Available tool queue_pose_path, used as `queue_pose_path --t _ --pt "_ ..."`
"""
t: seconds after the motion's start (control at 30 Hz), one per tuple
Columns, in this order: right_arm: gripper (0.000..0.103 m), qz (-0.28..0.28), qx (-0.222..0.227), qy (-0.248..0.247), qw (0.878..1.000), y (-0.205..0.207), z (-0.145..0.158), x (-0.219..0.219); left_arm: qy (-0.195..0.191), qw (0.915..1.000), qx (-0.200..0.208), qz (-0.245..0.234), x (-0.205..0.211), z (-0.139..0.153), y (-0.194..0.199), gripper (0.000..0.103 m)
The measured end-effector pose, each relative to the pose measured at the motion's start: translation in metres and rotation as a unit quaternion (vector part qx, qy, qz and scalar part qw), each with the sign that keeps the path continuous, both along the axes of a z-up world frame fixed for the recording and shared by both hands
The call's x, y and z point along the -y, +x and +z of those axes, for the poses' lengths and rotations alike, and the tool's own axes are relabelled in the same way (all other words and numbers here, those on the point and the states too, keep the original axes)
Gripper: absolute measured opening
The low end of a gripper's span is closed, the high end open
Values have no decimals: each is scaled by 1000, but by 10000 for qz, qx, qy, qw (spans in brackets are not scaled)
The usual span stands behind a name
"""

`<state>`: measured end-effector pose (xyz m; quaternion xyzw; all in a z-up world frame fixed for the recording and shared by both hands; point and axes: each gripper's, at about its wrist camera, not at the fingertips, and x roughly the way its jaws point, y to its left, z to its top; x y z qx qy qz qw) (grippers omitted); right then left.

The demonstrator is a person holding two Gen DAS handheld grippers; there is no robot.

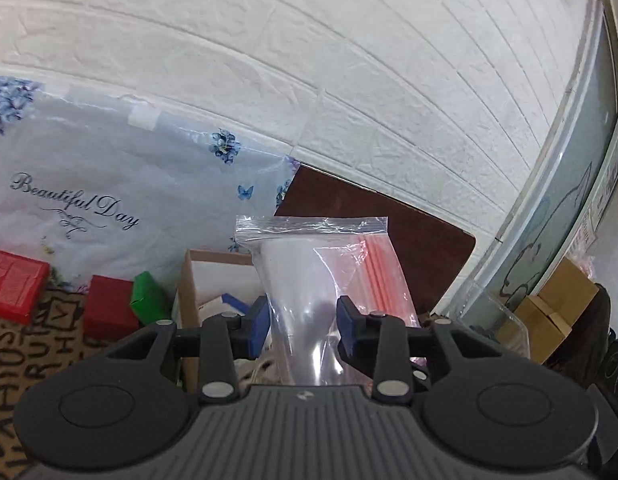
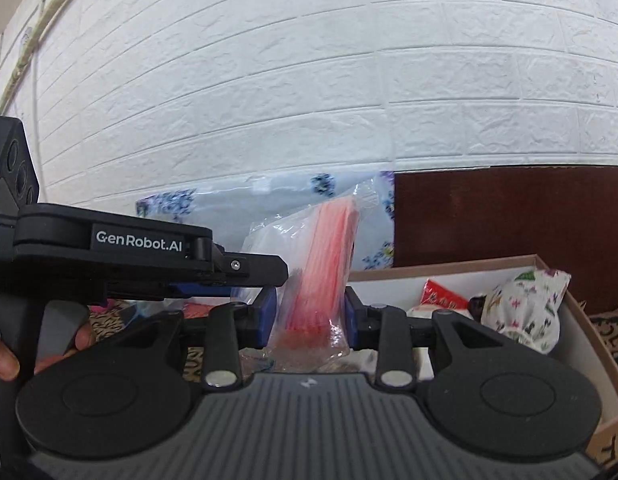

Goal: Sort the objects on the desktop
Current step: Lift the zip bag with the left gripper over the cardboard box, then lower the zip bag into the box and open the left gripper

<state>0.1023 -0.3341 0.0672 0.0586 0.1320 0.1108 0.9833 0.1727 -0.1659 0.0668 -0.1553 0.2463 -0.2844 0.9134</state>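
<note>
A: What does the left gripper hold?
B: A clear zip bag with red straws inside, clamped between its blue pads, lifted above the box.
A: And the right gripper?
B: Closed on the same bag, at the straws' end. The box lies below right, holding a patterned pouch.

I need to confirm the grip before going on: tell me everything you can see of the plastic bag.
The bag is a clear, crinkled zip-top pouch holding a bundle of red-striped sheets. It stands roughly upright, seal strip on top, lifted above the cardboard box. Both the left gripper and right gripper clamp its lower part between blue pads.
</note>
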Motion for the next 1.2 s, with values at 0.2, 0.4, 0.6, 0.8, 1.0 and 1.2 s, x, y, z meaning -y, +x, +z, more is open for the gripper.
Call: queue_pose_path --t 0.2,0.4,0.6,0.8,1.0,1.2 --pt "34 -100 -244 87 9996 54 -7 18 114 9999 -126 36 17 -10 49 36" --pt "42 -280 -952 -116 9950 105 -35 24 135 9976 -680 -55 21 -42 84 70" --pt "78 -504 -933 -683 9920 104 -52 14 301 9989 -350 -16 20 -45 68 98" --pt "93 -784 -865 -797 9900 97 -48 16 495 9982 -334 12 20 -44 59 100" --pt "97 -926 -1017 -700 9880 90 -50 19 646 9971 -394 -72 20 -43 47 100" --pt "97 -945 -1005 -656 9883 76 -47 17 640 9972 -367 -109 18 -36 28 100"
